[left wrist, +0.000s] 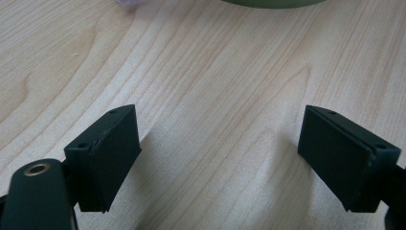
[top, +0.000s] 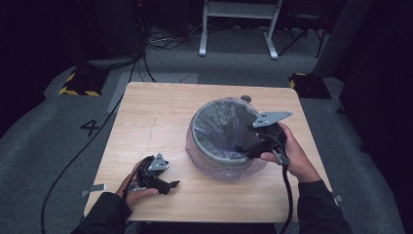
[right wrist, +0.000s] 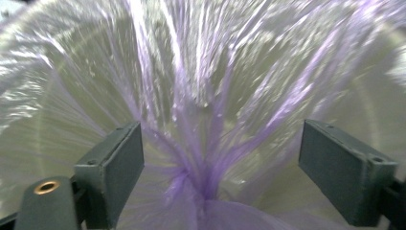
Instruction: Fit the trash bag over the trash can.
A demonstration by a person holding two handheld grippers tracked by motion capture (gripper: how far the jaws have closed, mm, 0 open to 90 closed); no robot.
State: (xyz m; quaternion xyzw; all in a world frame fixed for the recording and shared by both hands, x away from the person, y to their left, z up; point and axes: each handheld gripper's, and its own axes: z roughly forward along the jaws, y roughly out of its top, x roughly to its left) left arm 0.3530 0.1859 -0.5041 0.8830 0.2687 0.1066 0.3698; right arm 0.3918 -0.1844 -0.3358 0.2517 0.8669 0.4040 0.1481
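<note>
A round grey-green bin (top: pixel 214 151) stands right of the table's middle, lined with a thin translucent purple bag (top: pixel 221 122) that spills over its rim. My right gripper (top: pixel 245 146) is at the bin's right rim, pointing left over it. In the right gripper view, my right gripper (right wrist: pixel 220 139) is open, and a gathered bunch of the bag (right wrist: pixel 198 143) lies between its jaws, touched by neither. My left gripper (top: pixel 171 184) rests low on the table at the front left, apart from the bin. It is also open (left wrist: pixel 218 129), with bare wood between its jaws and the bin's edge (left wrist: pixel 273 3) ahead.
The wooden table (top: pixel 156 112) has bare room on its left and far sides. A small grey disc (top: pixel 246 98) lies at the far edge behind the bin. Cables, a white frame (top: pixel 238 24) and yellow-black striped feet (top: pixel 78 87) sit on the grey floor around.
</note>
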